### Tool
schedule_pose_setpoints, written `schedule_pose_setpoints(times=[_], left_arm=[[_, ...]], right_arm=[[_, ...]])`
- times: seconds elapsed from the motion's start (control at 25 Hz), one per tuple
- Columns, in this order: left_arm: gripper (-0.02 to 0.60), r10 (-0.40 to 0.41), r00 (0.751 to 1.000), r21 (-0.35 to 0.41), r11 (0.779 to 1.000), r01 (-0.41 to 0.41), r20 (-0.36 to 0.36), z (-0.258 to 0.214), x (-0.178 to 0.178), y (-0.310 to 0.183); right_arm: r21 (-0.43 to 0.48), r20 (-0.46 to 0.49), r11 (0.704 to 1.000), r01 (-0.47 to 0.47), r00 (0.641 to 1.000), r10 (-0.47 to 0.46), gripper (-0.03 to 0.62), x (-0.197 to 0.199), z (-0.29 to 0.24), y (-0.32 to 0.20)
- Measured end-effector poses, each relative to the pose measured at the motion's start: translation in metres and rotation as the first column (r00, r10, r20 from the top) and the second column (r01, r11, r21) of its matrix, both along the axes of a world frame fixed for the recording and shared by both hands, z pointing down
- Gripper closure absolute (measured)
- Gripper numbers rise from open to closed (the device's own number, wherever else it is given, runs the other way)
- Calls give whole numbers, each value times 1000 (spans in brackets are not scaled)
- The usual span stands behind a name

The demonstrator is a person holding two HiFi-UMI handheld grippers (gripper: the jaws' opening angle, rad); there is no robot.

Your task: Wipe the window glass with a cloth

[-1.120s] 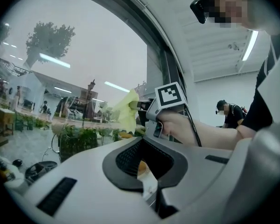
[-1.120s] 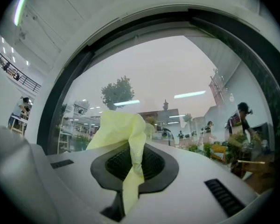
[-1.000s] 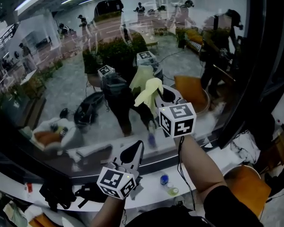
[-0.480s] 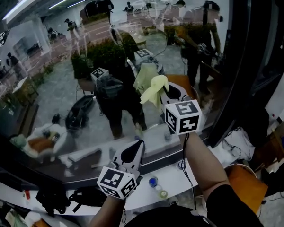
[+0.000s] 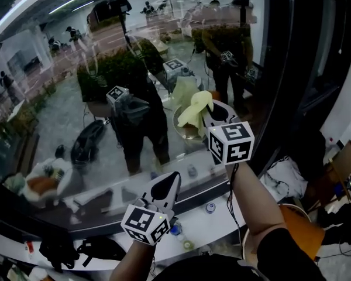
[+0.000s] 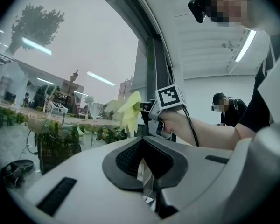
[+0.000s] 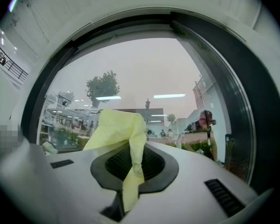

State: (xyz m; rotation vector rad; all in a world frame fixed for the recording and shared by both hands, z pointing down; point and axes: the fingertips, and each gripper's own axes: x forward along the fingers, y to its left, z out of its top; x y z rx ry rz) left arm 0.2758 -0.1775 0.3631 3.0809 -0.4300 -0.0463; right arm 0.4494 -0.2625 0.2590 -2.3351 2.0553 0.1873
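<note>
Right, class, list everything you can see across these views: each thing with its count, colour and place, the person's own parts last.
window glass: one, clear with reflections, filling the head view
window frame: one, black, right of the glass
cloth: one, pale yellow, held up at the glass
sill: one, white, below the glass
small bottles: about three, blue and green tops, on the sill
bag: one, black, left on the sill
other person: one, dark top, background of the left gripper view
right gripper: one, white and black, shut on the cloth
left gripper: one, white and black, shut and empty, lower, above the sill
forearms: two, bare, bottom of the head view
</note>
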Motion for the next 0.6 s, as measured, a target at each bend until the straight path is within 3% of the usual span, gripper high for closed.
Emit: schedule_pose_setpoints(times=[0.36,0.6], left_arm=[[583,23,1000,-5,1000,-22,20,15,59,14],[583,17,1000,-14,1000,-17,14,13,61,7]], right_arm=[[-12,3,999,-37,999,37,556,72,19,21],[-11,-12,999,-37,999,37,556,73,16,17]])
